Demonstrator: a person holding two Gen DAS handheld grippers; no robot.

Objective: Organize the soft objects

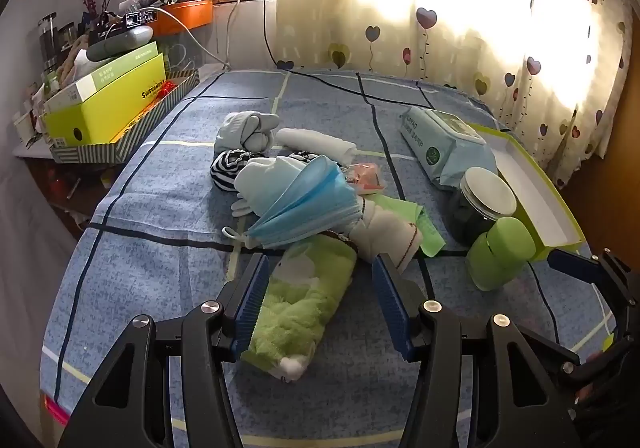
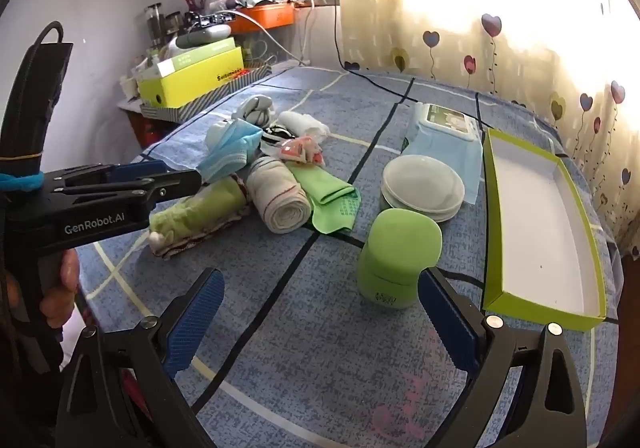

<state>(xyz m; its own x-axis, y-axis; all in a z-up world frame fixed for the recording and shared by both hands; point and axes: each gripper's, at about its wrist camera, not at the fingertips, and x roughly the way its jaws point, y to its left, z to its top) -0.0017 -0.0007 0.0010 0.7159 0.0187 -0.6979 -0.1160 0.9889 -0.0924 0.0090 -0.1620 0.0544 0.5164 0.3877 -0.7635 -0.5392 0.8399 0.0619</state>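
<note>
Over blue bedding, left gripper and right gripper tilt downward, fingers spread wide, empty.

Green bottle; lidded dark jar; wet-wipes pack; heart-print curtain; yellow box on side shelf.

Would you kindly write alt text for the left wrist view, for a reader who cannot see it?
The left gripper, jaws open, hovers over a rolled green towel on a blue checked bedspread. Behind lie a blue face mask, rolled socks, a wipes pack, a jar and an empty green tray.
</note>
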